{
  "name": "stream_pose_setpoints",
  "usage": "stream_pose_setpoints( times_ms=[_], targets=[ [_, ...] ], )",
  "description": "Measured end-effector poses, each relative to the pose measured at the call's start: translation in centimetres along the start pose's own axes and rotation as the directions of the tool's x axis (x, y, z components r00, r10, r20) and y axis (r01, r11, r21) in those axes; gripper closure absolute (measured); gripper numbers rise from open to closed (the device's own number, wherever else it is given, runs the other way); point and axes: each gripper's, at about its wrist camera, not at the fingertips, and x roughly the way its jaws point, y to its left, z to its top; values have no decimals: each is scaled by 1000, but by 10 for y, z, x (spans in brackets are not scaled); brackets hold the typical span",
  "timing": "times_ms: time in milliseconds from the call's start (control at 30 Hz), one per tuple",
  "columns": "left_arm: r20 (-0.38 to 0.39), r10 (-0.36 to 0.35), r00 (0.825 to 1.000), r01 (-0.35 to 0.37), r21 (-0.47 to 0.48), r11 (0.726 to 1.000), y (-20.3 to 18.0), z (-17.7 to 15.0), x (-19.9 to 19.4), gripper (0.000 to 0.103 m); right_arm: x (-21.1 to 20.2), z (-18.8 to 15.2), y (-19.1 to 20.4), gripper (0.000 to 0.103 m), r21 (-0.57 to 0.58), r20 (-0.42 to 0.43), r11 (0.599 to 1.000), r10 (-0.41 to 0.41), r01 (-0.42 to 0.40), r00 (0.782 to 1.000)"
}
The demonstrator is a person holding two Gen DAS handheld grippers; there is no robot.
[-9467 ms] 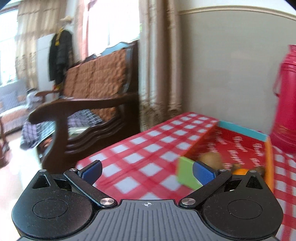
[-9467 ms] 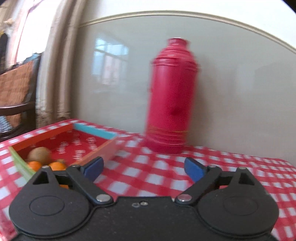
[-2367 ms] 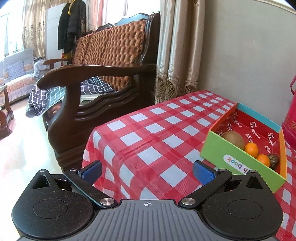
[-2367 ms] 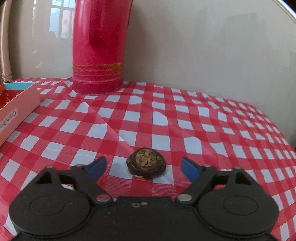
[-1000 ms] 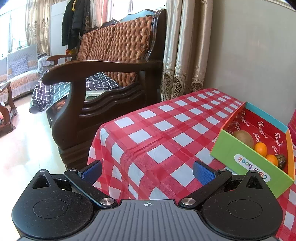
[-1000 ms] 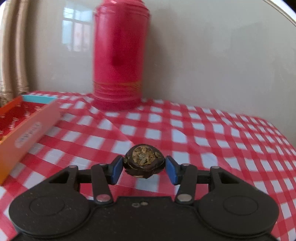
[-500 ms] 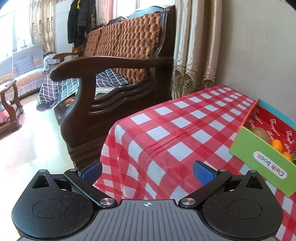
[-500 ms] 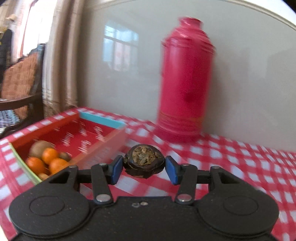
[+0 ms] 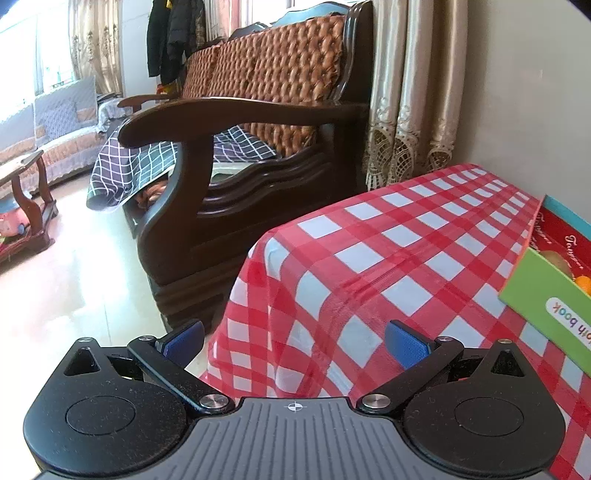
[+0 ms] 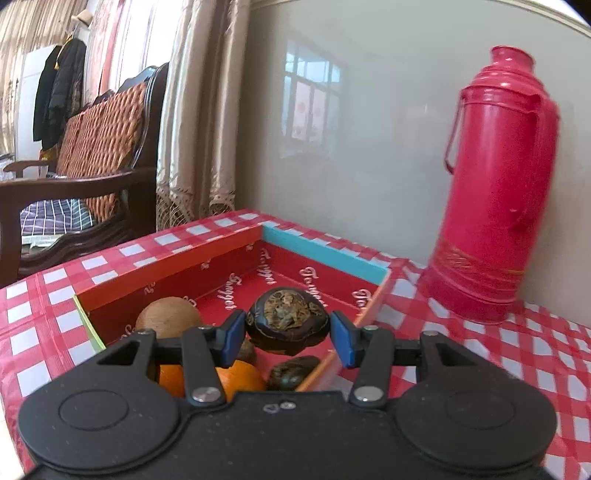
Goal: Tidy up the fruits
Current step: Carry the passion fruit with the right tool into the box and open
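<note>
Here, right hand-held gripper [image 10: 287, 334] clamped on dark fruit [image 10: 287, 320] above box [image 10: 325, 254]; lower before releasing; left hand-held gripper [image 9: 294, 340] apart.

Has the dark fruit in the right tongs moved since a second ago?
Yes. The dark fruit moved left, away from the red thermos, and now hangs over the box.

Place: a home living room
Evidence: wooden sofa [image 9: 258, 110], lace-edged curtains [image 9: 413, 92], hung coats [image 9: 173, 33], checked-cloth worktop [image 9: 388, 258], red thermos flask [image 10: 498, 184]
</note>
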Motion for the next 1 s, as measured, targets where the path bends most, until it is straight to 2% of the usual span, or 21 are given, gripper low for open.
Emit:
stream_pose_setpoints(
  times_ms=[200,267,300,333,400,567,633,767,833,900,1000],
  targets=[
    [-7,4,1000,-4,4,1000,2,-1,4,0,14,-3,4,60,26,-40,1000,15,-14,999],
    [-8,6,1000,-6,11,1000,2,-1,4,0,14,-4,6,53,24,-39,1000,14,-13,999],
    [-10,5,1000,-5,13,1000,2,-1,4,0,13,-3,7,44,22,-30,1000,4,-4,1000],
    [-11,5,1000,-5,15,1000,1,-1,5,0,11,-3,7,31,18,-18,1000,-3,3,1000],
    [-11,4,1000,-4,17,1000,0,-1,4,0,6,-2,7,21,21,-2,1000,2,-2,1000],
    [9,-4,1000,3,36,999,-7,-1,-2,0,-11,4,4,20,14,18,1000,-14,14,1000],
    [19,-16,1000,15,50,999,-13,-2,-6,0,-22,5,1,15,13,18,1000,-28,28,999],
    [54,-57,997,52,88,995,-30,-2,-19,0,-48,6,-7,13,27,9,998,-48,48,999],
    [78,-91,993,81,122,989,-42,-4,-28,0,-67,3,-13,6,58,-1,997,-58,58,998],
    [95,-130,987,113,161,980,-54,-7,-38,0,-88,-2,-18,6,94,-13,993,-70,71,997],
    [110,-216,970,182,257,949,-75,-13,-59,0,-123,-14,-24,6,142,-42,985,-90,95,995]
  ],
)
